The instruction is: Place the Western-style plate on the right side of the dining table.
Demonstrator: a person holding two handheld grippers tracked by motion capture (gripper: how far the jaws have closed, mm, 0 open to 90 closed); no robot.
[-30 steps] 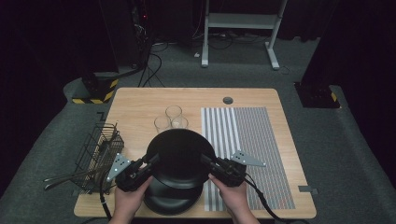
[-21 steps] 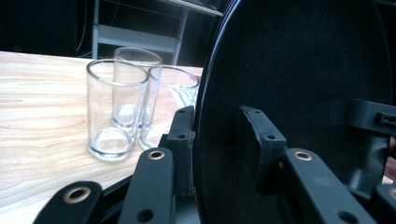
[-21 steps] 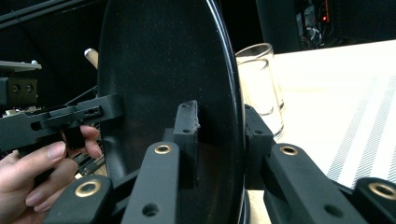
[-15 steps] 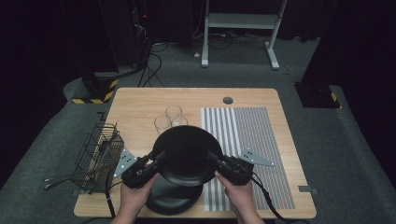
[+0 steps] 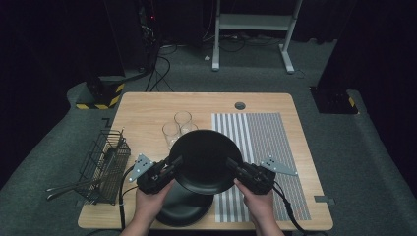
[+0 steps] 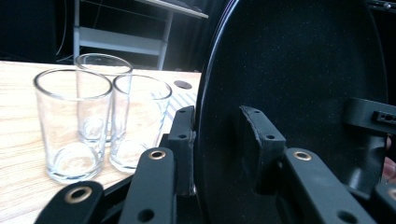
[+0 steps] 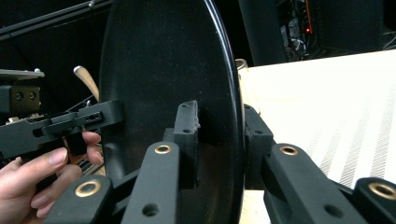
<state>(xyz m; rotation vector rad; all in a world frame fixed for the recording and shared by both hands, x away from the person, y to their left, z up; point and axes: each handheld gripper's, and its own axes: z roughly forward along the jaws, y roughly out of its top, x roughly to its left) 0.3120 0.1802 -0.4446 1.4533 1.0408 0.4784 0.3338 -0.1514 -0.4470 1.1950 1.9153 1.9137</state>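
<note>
Both grippers, left and right, clamp the plate aloft, probably bound for the mat.

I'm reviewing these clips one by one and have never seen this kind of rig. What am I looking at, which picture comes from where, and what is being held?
A person at a wooden table holds a hand-operated two-jaw gripper in each hand. The wide picture is from a fixed camera above; the two close-ups come from cameras riding on each gripper, looking along its black jaws. The left gripper and the right gripper each clamp opposite edges of a black plate, lifted above another black dish on the table. Also on the table: three clear glasses, a striped mat and, at the left edge, a wire basket with utensils.
</note>
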